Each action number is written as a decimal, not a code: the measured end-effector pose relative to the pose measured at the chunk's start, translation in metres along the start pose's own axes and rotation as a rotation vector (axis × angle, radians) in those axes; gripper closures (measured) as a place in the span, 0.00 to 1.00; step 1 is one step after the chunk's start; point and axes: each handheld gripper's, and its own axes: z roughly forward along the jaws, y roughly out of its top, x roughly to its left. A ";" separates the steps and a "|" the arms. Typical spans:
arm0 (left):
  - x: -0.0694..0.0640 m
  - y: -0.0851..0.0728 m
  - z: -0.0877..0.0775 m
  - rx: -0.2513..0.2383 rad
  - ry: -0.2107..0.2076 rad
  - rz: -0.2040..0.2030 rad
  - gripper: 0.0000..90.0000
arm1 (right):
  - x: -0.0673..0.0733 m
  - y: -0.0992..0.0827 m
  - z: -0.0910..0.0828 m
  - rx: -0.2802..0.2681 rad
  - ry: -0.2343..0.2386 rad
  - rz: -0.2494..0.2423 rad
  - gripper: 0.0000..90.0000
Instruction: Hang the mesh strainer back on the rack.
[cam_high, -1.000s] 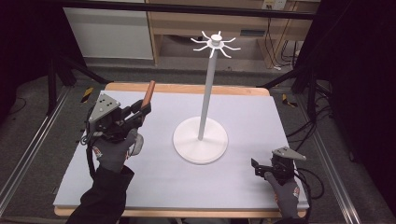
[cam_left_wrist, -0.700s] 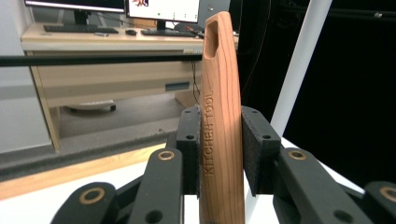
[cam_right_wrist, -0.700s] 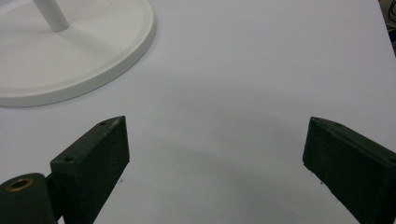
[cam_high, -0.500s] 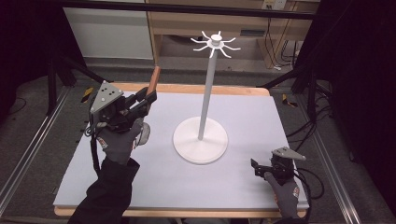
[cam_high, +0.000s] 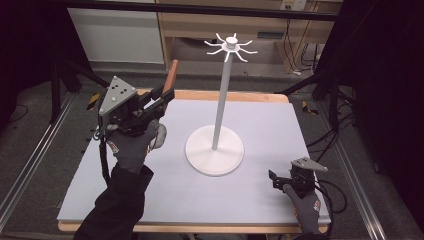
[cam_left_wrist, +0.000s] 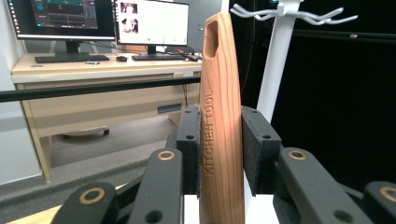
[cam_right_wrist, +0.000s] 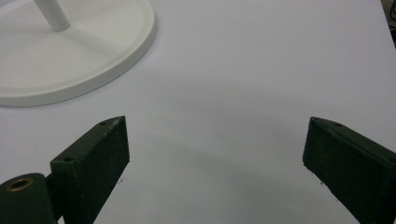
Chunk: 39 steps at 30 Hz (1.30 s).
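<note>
Left gripper view: your left claw (cam_left_wrist: 219, 140) clamps the wooden handle (cam_left_wrist: 219, 116) upright; your right claw (cam_right_wrist: 215, 168) stands apart over the bench (cam_right_wrist: 261, 70).

Wooden utensil handle (cam_left_wrist: 220, 116), upright, clamped between jaws

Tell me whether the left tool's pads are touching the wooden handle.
Touching. The left gripper view shows both black pads of the left tool pressed flat against the sides of the wooden handle, no gap either side.
</note>
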 end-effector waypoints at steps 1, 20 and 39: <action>-0.001 0.001 0.000 0.000 -0.001 0.000 0.78 | 0.000 0.000 0.000 -0.001 0.000 -0.004 0.08; -0.019 0.022 0.013 -0.037 -0.022 0.039 0.78 | 0.000 0.000 0.000 0.002 0.000 0.000 0.08; -0.028 0.028 0.033 -0.020 -0.041 0.042 0.78 | -0.001 0.000 0.000 0.000 0.005 0.004 0.08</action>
